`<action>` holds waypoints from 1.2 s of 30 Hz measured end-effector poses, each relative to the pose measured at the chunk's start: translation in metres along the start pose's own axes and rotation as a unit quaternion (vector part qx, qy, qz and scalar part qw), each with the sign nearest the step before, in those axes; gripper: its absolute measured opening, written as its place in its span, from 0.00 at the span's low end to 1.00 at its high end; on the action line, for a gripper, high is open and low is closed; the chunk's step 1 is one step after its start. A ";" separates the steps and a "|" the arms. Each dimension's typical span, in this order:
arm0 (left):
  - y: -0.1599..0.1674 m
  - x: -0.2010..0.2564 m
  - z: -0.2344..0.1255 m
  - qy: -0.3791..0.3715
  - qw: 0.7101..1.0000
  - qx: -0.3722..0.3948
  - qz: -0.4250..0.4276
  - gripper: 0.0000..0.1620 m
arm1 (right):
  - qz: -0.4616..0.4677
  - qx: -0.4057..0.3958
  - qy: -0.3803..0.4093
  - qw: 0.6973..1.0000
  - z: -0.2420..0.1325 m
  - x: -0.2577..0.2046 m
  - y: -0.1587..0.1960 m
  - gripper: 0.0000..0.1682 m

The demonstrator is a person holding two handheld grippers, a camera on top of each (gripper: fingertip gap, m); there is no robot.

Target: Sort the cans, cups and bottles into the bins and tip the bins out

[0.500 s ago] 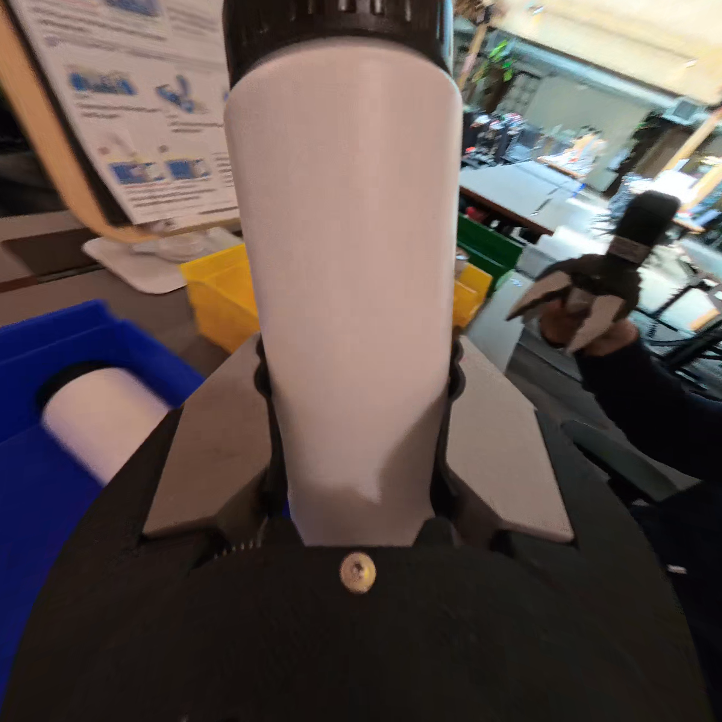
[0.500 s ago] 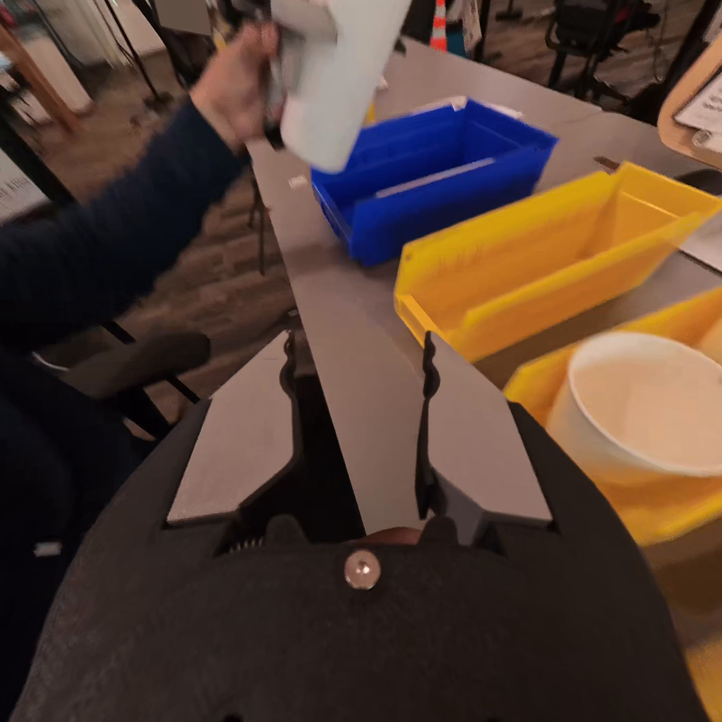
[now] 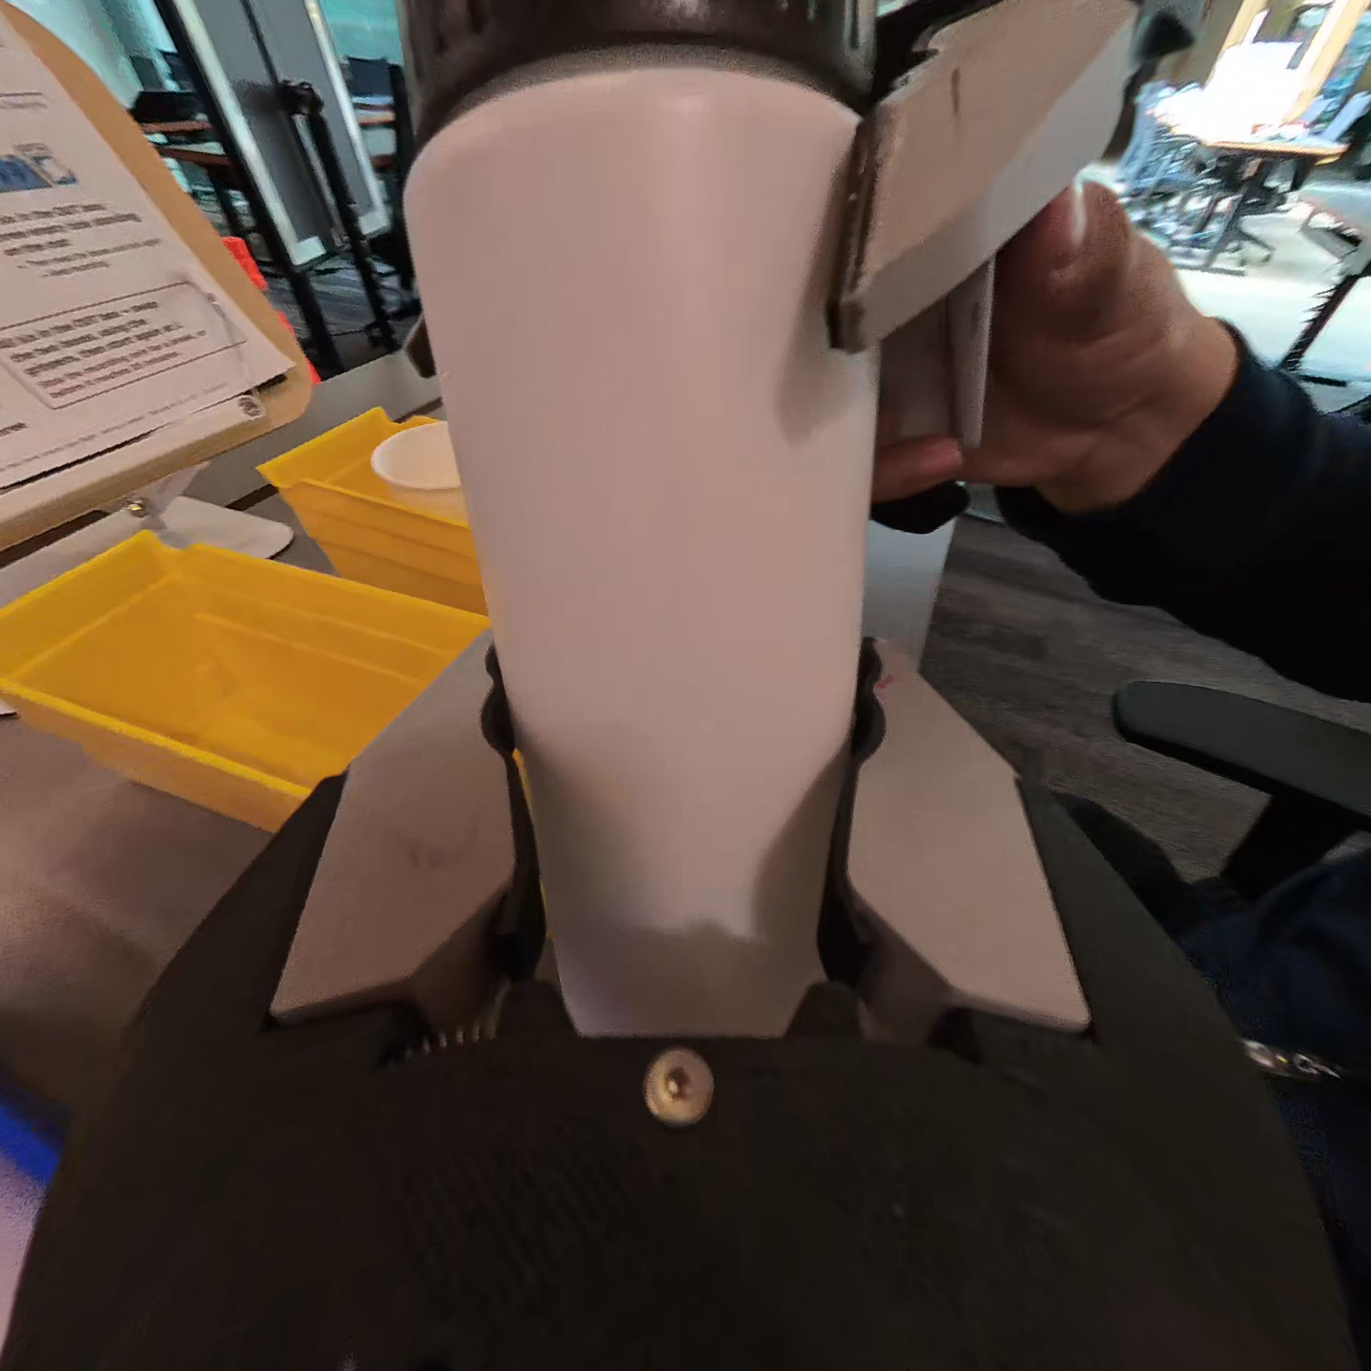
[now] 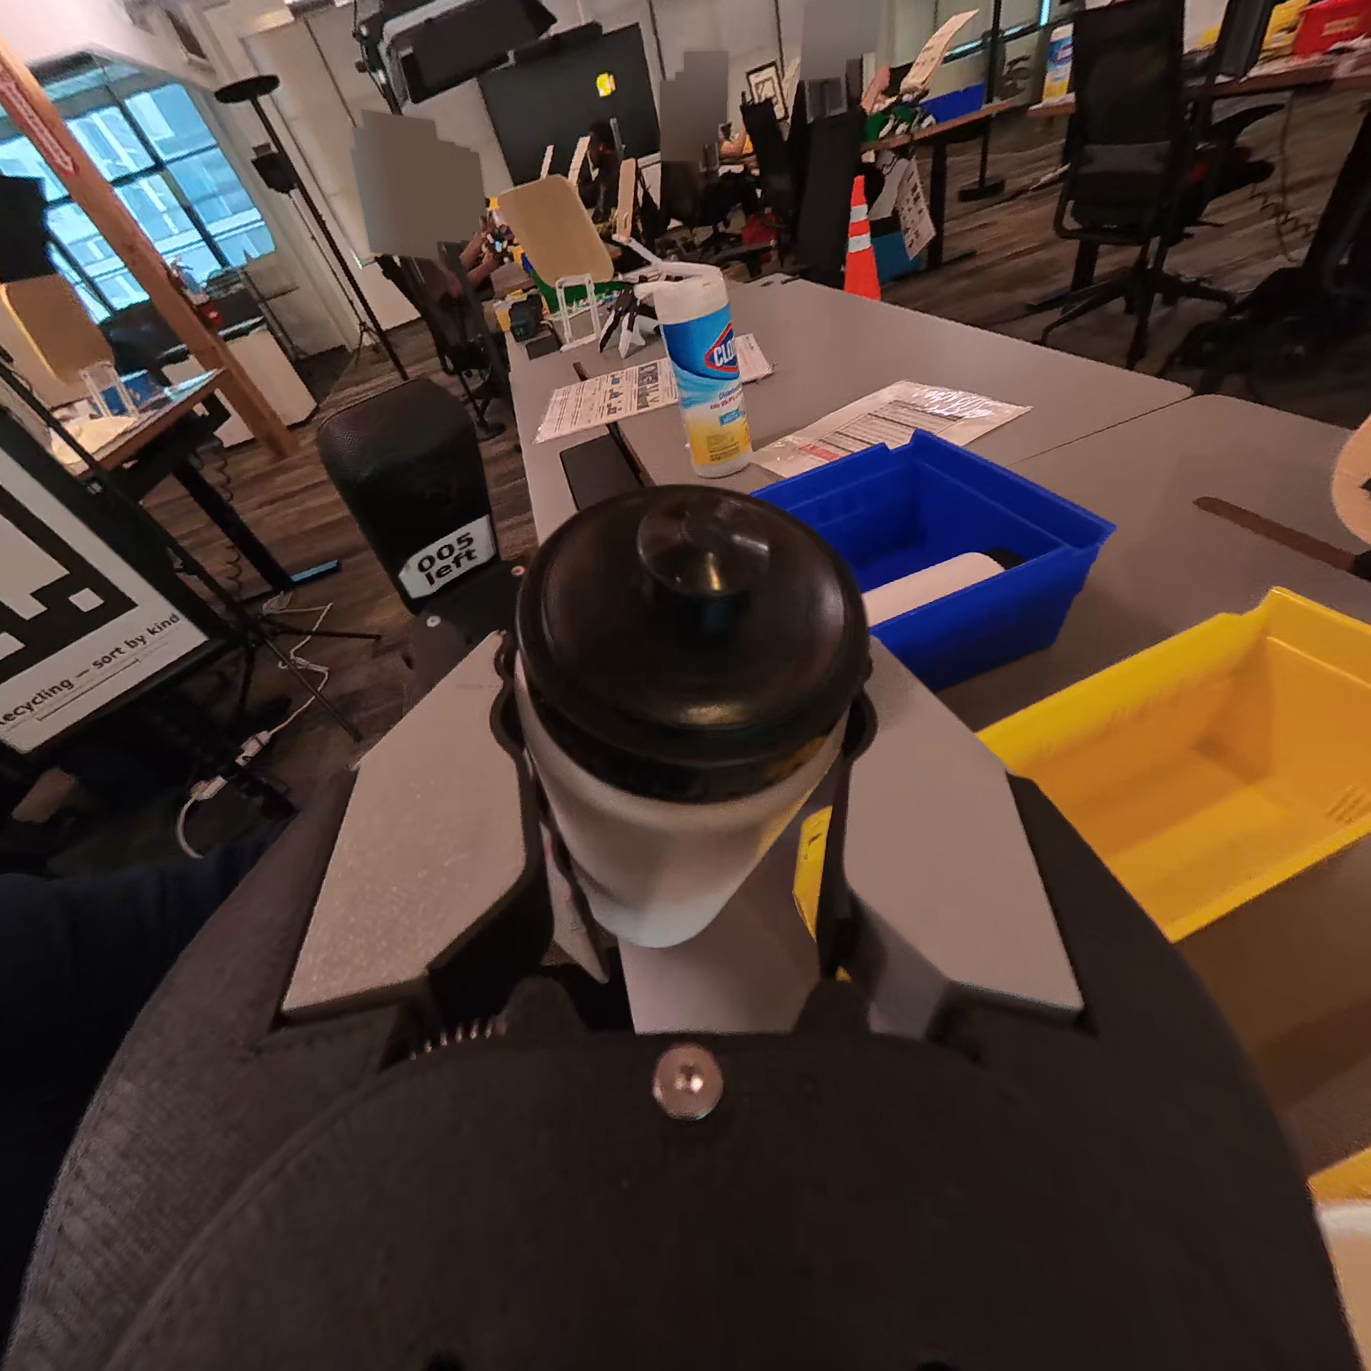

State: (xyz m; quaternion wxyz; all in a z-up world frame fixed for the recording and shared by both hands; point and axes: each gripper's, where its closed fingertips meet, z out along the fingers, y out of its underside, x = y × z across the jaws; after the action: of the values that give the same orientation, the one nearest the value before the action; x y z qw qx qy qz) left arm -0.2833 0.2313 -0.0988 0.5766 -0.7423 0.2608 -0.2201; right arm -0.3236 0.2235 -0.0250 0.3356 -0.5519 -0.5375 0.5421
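Black gripper [image 3: 679,749] (grey fingers [image 3: 400,875]), navy sleeve [image 3: 1261,534].

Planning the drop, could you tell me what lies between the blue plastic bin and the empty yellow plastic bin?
Only bare grey tabletop, in the right wrist view.

White bottle [image 3: 653,519] with black cap [image 4: 690,630] — yellow bins [image 3: 222,668], blue bin [image 4: 964,549], grey table [image 4: 927,356]

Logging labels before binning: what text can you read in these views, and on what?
I won't quote writing; these bear it:
White, blue and yellow wipes canister: brand label.
Black cylinder on the floor: white sticker.
Black-and-white signboard: caption line.
Clipboard sheet: blurred.
White plastic bottle: none seen.
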 end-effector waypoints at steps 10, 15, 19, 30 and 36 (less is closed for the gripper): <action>-0.018 -0.047 -0.028 -0.102 0.991 0.075 -0.052 0.50 | 0.023 -0.030 -0.011 0.999 0.024 0.026 -0.031 0.51; -0.007 -0.077 -0.065 -0.159 0.982 0.060 -0.078 0.46 | -0.023 -0.018 0.068 0.997 0.022 0.071 -0.066 0.51; -0.005 -0.092 -0.092 -0.199 0.974 0.063 -0.087 0.44 | -0.069 -0.024 0.173 0.982 0.024 0.131 -0.077 0.51; -0.005 -0.102 -0.122 -0.221 0.967 0.084 -0.097 0.41 | -0.076 -0.071 0.270 0.957 0.066 0.222 -0.037 0.51; 0.006 -0.116 -0.137 -0.241 0.959 0.080 -0.123 0.41 | -0.069 -0.106 0.291 0.948 0.080 0.249 -0.001 0.51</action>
State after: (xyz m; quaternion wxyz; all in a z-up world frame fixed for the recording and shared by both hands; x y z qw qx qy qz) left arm -0.4590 0.2032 -0.0755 0.6486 -0.7510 0.0024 -0.1239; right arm -0.4417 0.4454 -0.0980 0.4536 -0.6799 -0.5074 0.2731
